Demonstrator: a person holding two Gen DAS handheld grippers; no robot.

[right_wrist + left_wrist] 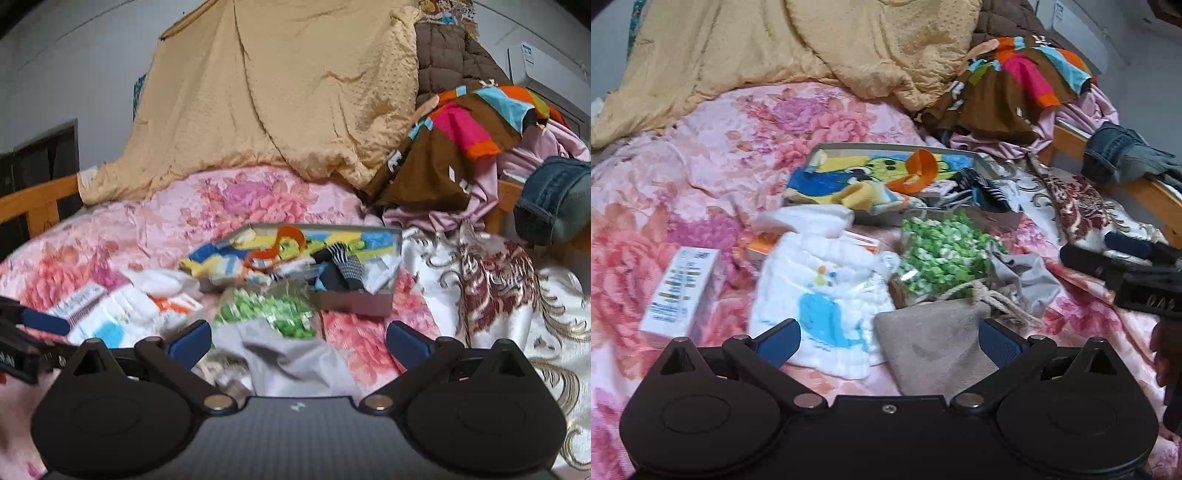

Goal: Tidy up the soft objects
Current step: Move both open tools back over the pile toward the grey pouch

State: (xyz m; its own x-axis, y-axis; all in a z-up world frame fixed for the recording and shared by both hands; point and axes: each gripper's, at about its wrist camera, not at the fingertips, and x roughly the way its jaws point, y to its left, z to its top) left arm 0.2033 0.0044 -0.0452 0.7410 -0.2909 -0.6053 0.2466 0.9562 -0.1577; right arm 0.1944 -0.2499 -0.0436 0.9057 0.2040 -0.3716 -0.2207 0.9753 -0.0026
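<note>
Pouch (934,347) lay just ahead between my left gripper's (890,341) spread fingers, nearer it than my right gripper (299,341), which gaped empty.

Left gripper (889,338) black, blue-padded fingers (783,341), silver rivets, right gripper (298,339) alike

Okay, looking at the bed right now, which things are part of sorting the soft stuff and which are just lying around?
Part of the job:
- grey box holding the cartoon towel and striped socks
- white whale cloth
- beige drawstring pouch
- grey cloth

Lying about:
- white carton
- orange packet
- yellow blanket
- jeans
</note>
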